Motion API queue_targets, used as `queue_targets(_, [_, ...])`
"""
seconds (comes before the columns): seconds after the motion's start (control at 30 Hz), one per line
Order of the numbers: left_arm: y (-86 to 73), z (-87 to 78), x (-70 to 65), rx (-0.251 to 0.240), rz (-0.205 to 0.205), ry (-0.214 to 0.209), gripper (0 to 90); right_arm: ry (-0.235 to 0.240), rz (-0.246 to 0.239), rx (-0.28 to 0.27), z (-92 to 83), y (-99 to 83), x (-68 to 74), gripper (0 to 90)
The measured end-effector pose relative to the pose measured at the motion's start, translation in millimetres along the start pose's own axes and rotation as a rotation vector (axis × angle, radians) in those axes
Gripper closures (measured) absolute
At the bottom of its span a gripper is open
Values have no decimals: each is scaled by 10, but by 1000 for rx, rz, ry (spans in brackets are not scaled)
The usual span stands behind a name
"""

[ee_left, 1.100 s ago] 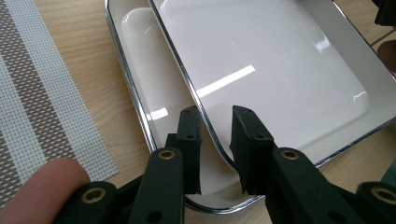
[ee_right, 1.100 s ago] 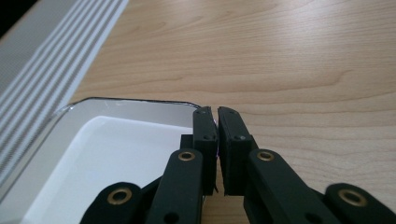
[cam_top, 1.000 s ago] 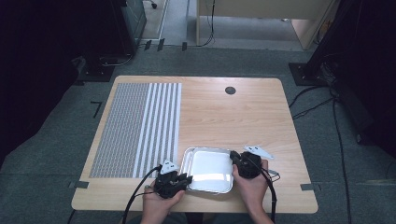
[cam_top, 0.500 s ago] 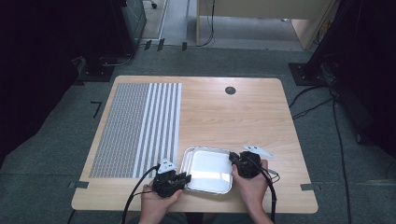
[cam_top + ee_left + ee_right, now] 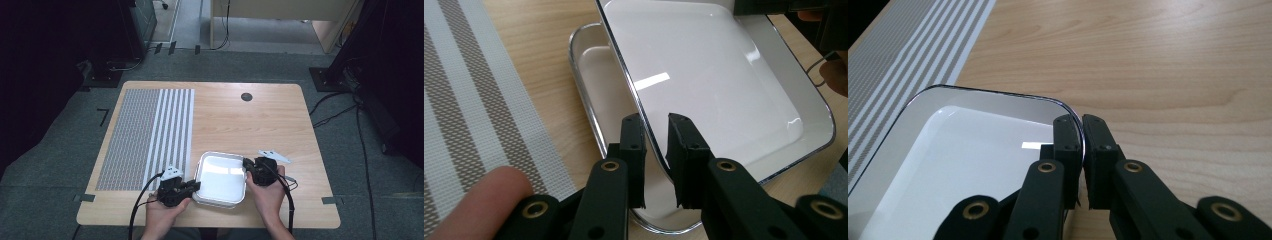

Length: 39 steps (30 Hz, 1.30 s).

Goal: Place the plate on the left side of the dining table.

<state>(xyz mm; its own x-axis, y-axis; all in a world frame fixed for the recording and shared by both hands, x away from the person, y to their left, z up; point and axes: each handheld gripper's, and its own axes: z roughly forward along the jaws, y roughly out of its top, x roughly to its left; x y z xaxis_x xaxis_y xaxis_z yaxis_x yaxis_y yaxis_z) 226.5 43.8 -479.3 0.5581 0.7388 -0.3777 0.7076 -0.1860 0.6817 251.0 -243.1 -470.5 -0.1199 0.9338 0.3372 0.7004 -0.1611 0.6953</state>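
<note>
Two white metal trays are stacked near the table's front edge. The upper tray (image 5: 220, 180) (image 5: 704, 75) (image 5: 973, 145) is tilted up off the lower tray (image 5: 594, 75). My right gripper (image 5: 246, 169) (image 5: 1082, 122) is shut on the upper tray's right rim near its far corner. At the tray's left side, my left gripper (image 5: 197, 185) (image 5: 654, 125) straddles the upper tray's rim. Its jaws are narrow but a gap still shows, and the rim runs slantwise between the pads. A person's hands hold both grippers from the bottom of the high view.
A grey-and-white striped mat (image 5: 150, 135) (image 5: 469, 100) (image 5: 913, 45) lies on the left half of the wooden table (image 5: 260, 130), close to the trays' left side. A small black round hole (image 5: 246, 96) sits near the far edge. Cables trail from both grippers.
</note>
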Motion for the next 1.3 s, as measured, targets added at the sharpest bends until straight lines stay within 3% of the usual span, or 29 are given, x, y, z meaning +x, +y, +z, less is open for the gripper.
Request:
queue_targets(0.33, [117,-213,186,-42,-27,17,802,31,-25,-16,100,208,280,868])
queue_targets(0.57, [221,-387,410,-61,-42,30,806,61,-22,-11,244,309,459,869])
queue_targets(0.83, [324,-522,656,-85,-53,66,815,77,-27,-12,446,466,728,869])
queue_targets(1.1, [383,-633,815,-109,-74,94,820,91,-35,-9,595,572,903,869])
queue_targets(1.3, [440,-723,989,-118,-83,136,826,112,-39,3,773,663,1079,869])
